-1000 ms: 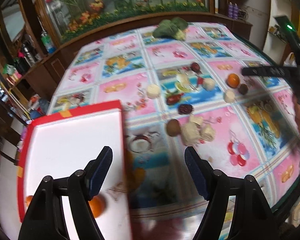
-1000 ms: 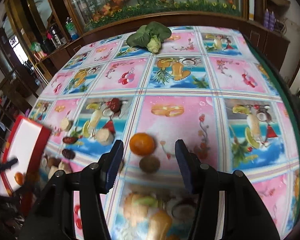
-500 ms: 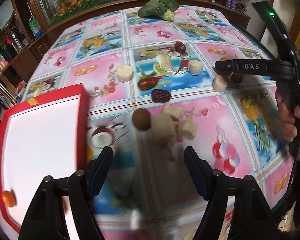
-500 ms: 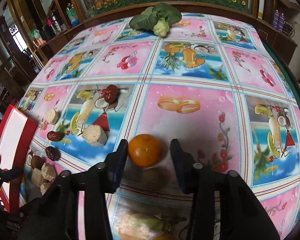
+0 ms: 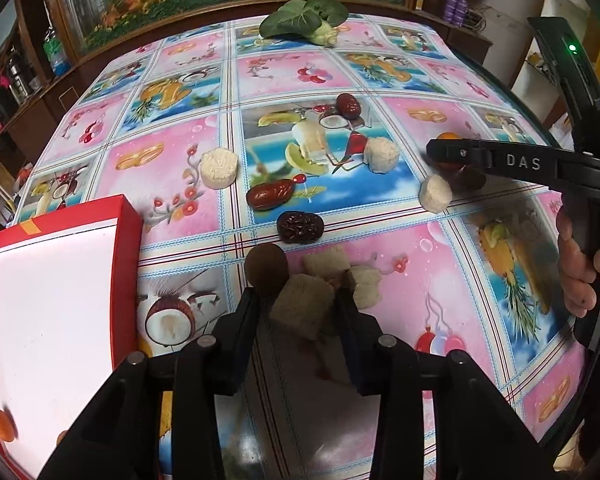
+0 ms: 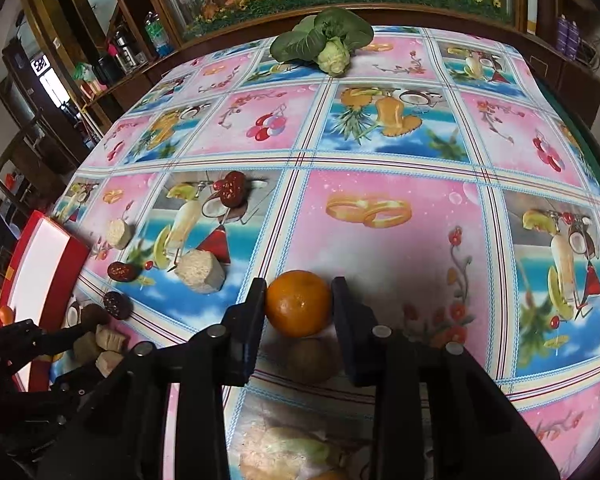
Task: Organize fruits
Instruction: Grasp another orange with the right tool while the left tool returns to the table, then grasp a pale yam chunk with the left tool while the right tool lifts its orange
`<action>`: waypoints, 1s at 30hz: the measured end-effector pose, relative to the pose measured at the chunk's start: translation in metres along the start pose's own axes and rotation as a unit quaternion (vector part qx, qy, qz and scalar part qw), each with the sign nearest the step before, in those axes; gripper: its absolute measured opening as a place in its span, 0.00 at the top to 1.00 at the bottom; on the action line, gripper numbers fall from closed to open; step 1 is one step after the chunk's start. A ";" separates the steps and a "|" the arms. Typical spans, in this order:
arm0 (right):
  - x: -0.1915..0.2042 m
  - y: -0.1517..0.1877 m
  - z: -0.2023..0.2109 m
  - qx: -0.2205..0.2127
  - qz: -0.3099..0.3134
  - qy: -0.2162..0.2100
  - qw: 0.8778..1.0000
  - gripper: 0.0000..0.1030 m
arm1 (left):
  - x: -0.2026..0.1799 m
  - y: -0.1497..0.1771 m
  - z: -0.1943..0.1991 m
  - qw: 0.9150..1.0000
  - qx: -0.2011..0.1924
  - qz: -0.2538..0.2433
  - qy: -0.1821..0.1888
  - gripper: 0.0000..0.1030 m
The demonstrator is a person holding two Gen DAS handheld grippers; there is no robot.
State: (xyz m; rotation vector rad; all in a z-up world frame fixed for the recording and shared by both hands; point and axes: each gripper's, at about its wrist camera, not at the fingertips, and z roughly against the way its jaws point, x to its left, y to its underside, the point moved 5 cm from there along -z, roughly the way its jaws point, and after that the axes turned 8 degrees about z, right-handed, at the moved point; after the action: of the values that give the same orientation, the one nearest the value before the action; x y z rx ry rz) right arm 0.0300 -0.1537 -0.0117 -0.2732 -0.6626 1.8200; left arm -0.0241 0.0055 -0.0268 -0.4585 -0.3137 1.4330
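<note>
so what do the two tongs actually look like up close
Both the left tongs and right tongs are matte black, with flat dark pads and round silver bolts at the joints. Seen from the left camera, the right tongs carry white "DAS" lettering and a handle with a green light.

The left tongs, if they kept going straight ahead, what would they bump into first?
Most likely the tan spongy cube, which already sits between the fingers of the left tongs. The round brown fruit lies just beyond the left fingertip, so it could get nudged too, though depth is hard to judge.
</note>
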 end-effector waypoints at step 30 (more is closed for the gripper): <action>0.009 -0.012 0.037 -0.117 -0.024 -0.001 0.993 0.68 | 0.032 0.030 0.077 0.993 -0.094 0.072 0.003 0.70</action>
State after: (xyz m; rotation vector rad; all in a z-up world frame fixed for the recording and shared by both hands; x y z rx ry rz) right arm 0.0178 -0.1544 0.0265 -0.4073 -0.8773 1.6973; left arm -0.0829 0.0482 0.0244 -0.6501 -0.4201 1.5495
